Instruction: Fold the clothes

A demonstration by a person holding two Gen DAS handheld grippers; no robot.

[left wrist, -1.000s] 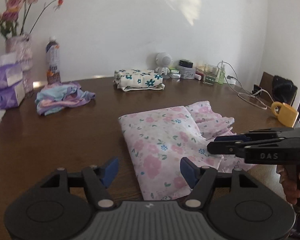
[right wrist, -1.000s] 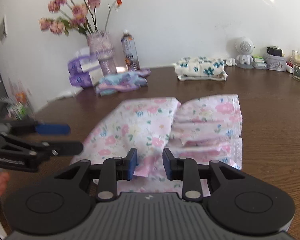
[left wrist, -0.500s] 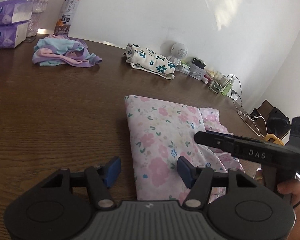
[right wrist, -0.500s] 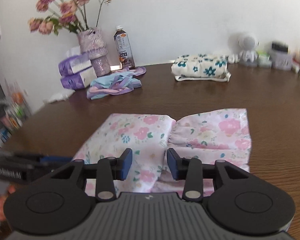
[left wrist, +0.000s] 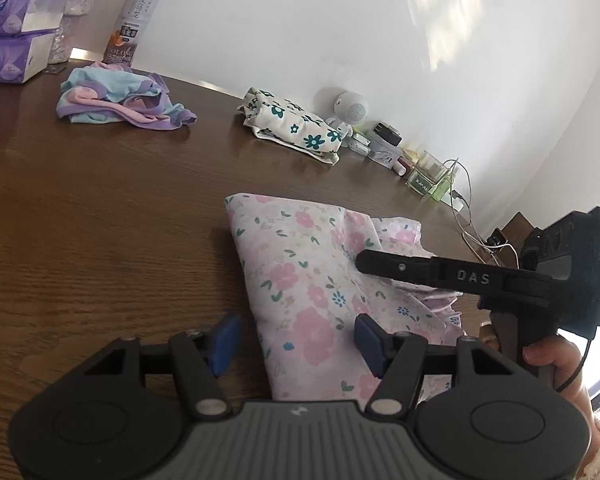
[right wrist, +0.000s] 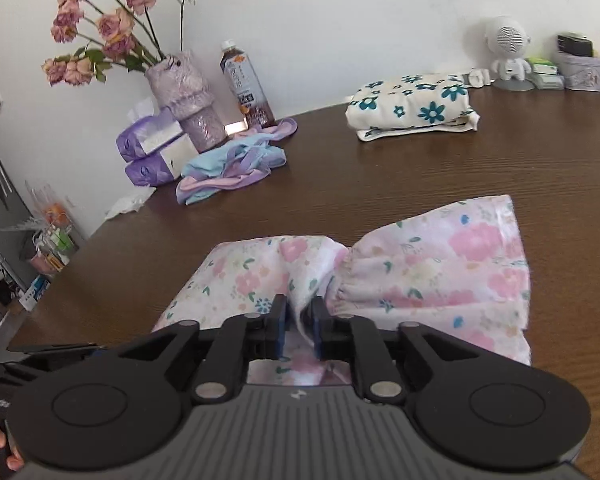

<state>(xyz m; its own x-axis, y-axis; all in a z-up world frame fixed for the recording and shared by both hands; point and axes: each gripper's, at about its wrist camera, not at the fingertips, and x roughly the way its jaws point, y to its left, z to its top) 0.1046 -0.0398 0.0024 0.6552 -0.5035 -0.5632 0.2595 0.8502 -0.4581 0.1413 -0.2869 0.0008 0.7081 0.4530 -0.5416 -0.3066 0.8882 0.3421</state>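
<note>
Pink floral garment (right wrist: 420, 272) pinched by right gripper (right wrist: 299, 330), left gripper (left wrist: 294, 344) spread wide

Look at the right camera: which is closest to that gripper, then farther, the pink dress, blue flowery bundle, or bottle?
From the right gripper:
1. Pink dress, pinched between its fingers.
2. Blue flowery bundle, far right side.
3. Bottle, by the back wall, left.

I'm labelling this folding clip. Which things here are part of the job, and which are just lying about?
In the job:
pink floral garment
right gripper, shut on it
left gripper, open
crumpled pastel garment
folded blue-flower garment

Lying about:
flower vase
drink bottle
tissue boxes
white speaker figure
</note>
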